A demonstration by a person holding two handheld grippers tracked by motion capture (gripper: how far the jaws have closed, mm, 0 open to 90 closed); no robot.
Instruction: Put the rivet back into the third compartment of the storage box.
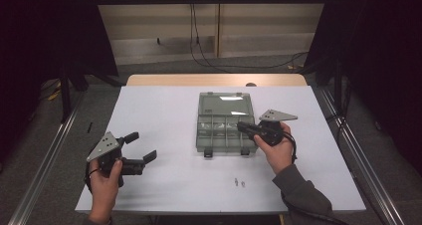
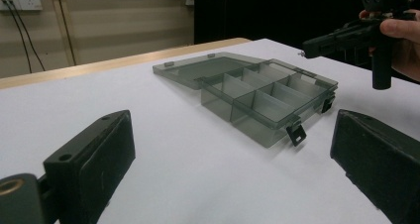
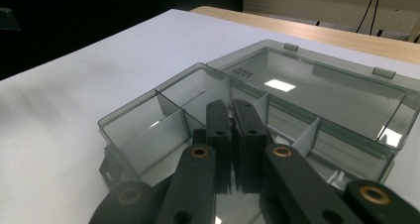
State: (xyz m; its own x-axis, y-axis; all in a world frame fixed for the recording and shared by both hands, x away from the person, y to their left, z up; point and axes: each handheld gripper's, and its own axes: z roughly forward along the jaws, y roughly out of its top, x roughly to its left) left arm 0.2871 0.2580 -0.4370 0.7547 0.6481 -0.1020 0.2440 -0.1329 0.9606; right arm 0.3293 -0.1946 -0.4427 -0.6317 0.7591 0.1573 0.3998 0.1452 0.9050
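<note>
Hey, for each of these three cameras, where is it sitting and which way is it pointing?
High view: fixed above the near edge, facing forward and down at the table and open box; both forearms, left tongs and right tongs show.
Left gripper view: rides the left tongs, low over the table, facing the box; its open jaws frame it, and the right tongs show.
Right gripper view: rides the right tongs, looking down into the box; its jaws are shut.
All three share the box.

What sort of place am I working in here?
Probably a lab recording bay: a white table ringed by black curtains, floor rails alongside, cables down the back wall, and one organizer box.
</note>
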